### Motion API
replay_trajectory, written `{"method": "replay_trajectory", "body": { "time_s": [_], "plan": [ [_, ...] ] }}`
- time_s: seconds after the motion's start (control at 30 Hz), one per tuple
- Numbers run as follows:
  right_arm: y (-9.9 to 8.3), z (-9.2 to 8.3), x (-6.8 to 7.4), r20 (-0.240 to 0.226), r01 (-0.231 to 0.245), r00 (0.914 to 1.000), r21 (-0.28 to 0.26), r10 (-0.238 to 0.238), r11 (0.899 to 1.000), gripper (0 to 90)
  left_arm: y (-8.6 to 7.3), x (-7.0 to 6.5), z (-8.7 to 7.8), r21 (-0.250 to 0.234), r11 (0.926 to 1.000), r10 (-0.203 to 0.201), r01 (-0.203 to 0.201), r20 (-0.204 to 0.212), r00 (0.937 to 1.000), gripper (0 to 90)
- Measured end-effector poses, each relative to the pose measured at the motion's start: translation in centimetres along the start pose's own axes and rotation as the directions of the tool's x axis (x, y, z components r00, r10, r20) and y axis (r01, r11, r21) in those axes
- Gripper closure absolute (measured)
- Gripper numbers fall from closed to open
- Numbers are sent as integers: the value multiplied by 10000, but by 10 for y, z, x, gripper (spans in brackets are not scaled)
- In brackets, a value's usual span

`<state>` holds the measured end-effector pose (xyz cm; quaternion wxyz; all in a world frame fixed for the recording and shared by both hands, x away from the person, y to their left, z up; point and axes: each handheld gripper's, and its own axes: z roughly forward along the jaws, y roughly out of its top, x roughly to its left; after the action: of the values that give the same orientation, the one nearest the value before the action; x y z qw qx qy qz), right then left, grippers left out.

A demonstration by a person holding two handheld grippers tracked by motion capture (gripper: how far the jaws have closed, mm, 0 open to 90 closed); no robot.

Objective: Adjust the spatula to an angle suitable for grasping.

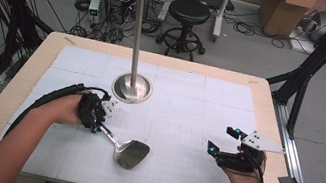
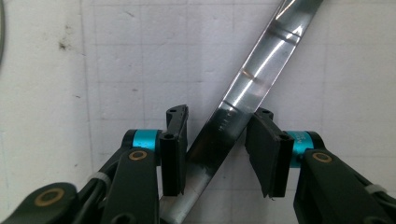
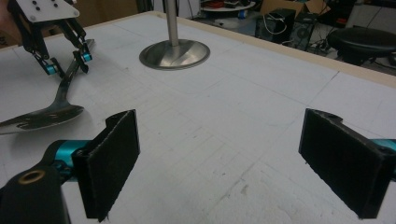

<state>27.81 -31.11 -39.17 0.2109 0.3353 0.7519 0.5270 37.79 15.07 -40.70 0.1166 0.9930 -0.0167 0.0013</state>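
Observation:
A metal spoon lies on the white table cover, bowl toward the near edge and handle running up to the left. My left gripper points down over the handle's end. In the left gripper view its two black pads sit against opposite edges of the slanted handle, so my left gripper is shut on it. My right gripper rests near the table's right side with nothing between its wide-apart pads. In the right gripper view the spoon and my left gripper appear at far left.
A steel pole on a round base stands at the table's middle back, also seen as the base. Behind the table are a black stool, cables and cardboard boxes. The wooden table edge runs along the right.

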Motion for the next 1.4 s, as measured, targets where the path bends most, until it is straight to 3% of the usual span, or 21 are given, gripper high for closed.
{"method": "replay_trajectory", "body": {
  "time_s": [0.33,0.67,0.87,1.23,1.4],
  "plan": [
    [1,-2,0,37,-52,10000,-87,52,9999,110,3,-12,-1,380,9981,476,-486,274,9985,670],
    [2,1,1,15,-26,10000,-30,26,10000,111,7,-18,0,312,9950,938,-951,403,9948,717],
    [2,0,0,32,-76,10000,-90,76,9999,111,11,-20,1,191,9970,736,-749,607,9954,744],
    [2,0,-1,38,-31,10000,-99,32,9999,111,15,-22,2,169,9982,564,-574,525,9970,746],
    [2,-1,-1,44,-79,10000,-98,79,9999,111,20,-23,2,-58,9986,534,-532,495,9973,746]
  ]
}}
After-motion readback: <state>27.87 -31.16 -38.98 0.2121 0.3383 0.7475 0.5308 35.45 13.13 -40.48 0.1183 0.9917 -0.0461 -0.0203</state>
